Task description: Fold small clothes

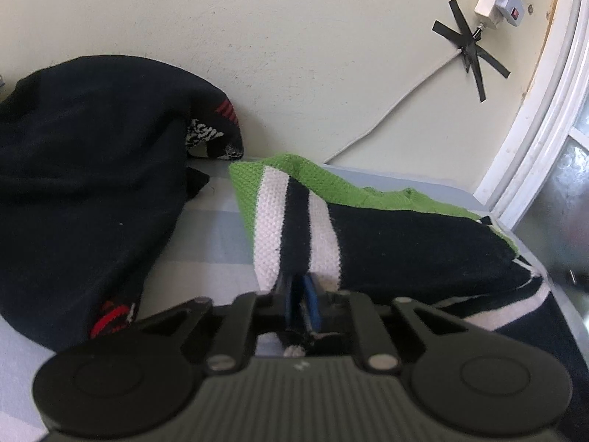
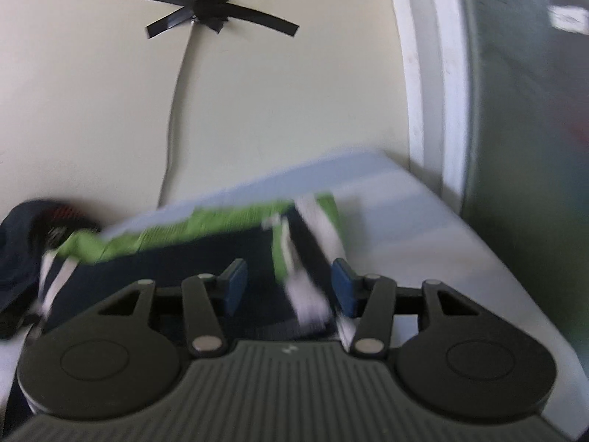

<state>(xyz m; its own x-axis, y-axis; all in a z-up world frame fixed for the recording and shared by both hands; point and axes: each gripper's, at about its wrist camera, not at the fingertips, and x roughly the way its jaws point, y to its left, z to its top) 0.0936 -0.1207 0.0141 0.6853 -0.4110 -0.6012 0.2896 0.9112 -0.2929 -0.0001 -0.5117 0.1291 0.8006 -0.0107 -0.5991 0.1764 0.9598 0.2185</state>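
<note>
Small striped sweater (image 1: 386, 235), green, white and dark, lying on a pale striped bed (image 1: 206, 243) by the wall. Left gripper (image 1: 300, 291) with jaws together, clamped on the sweater's striped hem, which stands up out of them. Right gripper (image 2: 289, 287) with jaws apart, pressing on nothing, though a striped bit of the sweater sits between the blue pads (image 2: 344, 287). Looks like the middle of a fold. To do it well: keep the left grip tight and steady, bring the right jaws onto the edge of the same side and shut them fully on the cloth, then lift both hands together and lay the edge over flat, with corners matching. Pull softly, because knit cloth stretches and slips. Left view only: a big dark garment (image 1: 81, 184) with red marks, piled right beside the sweater, plus a white plug (image 1: 510, 3) high on the wall. Right view only: the far corner of the bed and a tall window frame (image 2: 427, 110), all a bit blurry. Black tape cross (image 2: 217, 11) in both views.
</note>
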